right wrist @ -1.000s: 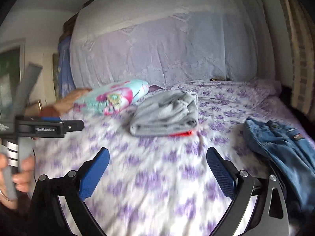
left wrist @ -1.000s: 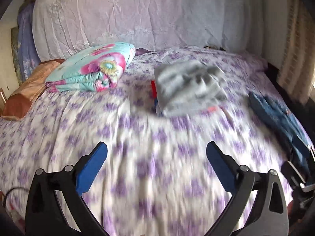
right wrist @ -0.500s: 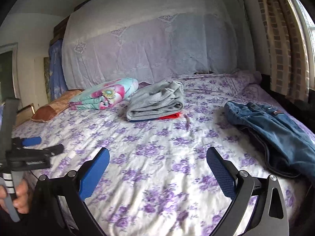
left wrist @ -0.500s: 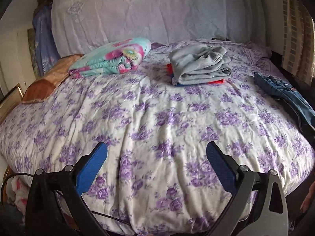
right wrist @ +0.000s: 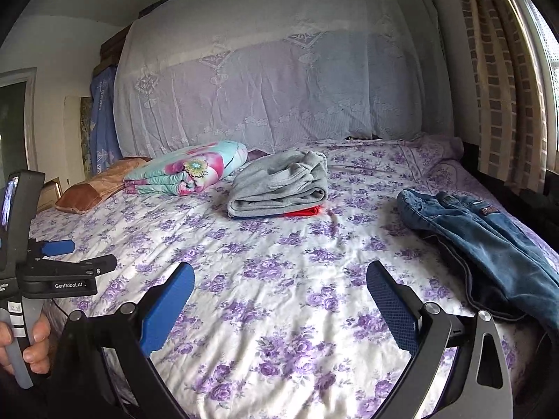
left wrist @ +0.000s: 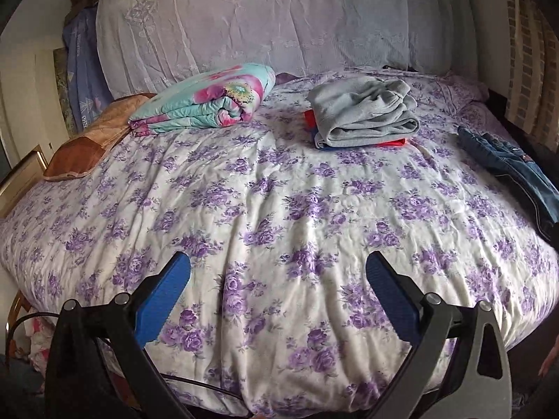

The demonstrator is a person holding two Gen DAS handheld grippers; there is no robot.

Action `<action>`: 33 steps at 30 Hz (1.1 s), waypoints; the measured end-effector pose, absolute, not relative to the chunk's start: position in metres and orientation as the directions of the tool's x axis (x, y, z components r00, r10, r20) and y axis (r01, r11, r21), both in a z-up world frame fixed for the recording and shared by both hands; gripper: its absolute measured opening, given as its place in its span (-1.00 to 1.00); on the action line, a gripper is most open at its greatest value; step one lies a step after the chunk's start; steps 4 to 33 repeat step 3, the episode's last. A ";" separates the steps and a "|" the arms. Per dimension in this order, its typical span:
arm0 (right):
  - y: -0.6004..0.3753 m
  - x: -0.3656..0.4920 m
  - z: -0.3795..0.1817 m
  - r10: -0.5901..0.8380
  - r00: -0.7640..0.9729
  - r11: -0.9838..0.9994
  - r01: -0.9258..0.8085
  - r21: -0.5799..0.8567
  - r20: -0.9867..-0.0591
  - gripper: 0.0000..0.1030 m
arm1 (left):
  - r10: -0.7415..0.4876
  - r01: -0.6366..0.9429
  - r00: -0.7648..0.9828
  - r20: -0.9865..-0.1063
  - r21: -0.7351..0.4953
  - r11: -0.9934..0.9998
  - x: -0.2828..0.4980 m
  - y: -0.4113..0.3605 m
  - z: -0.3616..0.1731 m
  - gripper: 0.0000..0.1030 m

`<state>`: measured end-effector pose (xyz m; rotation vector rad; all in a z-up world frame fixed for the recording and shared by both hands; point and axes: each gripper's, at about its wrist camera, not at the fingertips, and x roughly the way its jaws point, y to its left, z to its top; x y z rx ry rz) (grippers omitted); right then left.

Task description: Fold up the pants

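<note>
Blue denim pants (right wrist: 489,244) lie crumpled on the right side of the bed (right wrist: 279,279), partly over its edge; they also show at the right edge of the left wrist view (left wrist: 513,171). My right gripper (right wrist: 279,300) is open and empty above the bed's near part, left of the pants. My left gripper (left wrist: 277,293) is open and empty over the bed's front edge; its body shows at the left of the right wrist view (right wrist: 59,262). A folded grey garment (right wrist: 279,188) rests on red and blue folded clothes at the back middle.
A folded floral quilt (left wrist: 206,101) and a brown pillow (left wrist: 91,143) lie at the back left. A lace-covered headboard (right wrist: 279,87) stands behind the bed. A curtain (right wrist: 499,87) hangs at the right. A cable (left wrist: 209,384) runs below the bed's front edge.
Both grippers have pulled back from the bed and steadied, so more of the bed shows. Both stay open. The clothes have not moved.
</note>
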<state>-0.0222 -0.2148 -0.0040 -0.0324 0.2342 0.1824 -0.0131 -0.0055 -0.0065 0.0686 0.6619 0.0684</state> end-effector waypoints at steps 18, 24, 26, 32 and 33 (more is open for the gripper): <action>-0.218 -0.020 -0.005 0.176 0.954 0.983 -0.182 -0.002 -0.243 0.93 | 0.082 -0.034 0.781 -0.619 0.088 0.996 -0.011 -0.007 -0.008 0.90; -0.218 -0.020 -0.005 0.176 0.954 0.983 -0.182 -0.002 -0.243 0.93 | 0.082 -0.034 0.781 -0.619 0.088 0.996 -0.011 -0.007 -0.008 0.90; -0.218 -0.020 -0.005 0.176 0.954 0.983 -0.182 -0.002 -0.243 0.93 | 0.082 -0.034 0.781 -0.619 0.088 0.996 -0.011 -0.007 -0.008 0.90; -0.218 -0.020 -0.005 0.176 0.954 0.983 -0.182 -0.002 -0.243 0.93 | 0.082 -0.034 0.781 -0.619 0.088 0.996 -0.011 -0.007 -0.008 0.90; -0.218 -0.020 -0.005 0.176 0.954 0.983 -0.182 -0.002 -0.243 0.93 | 0.082 -0.034 0.781 -0.619 0.088 0.996 -0.011 -0.007 -0.008 0.90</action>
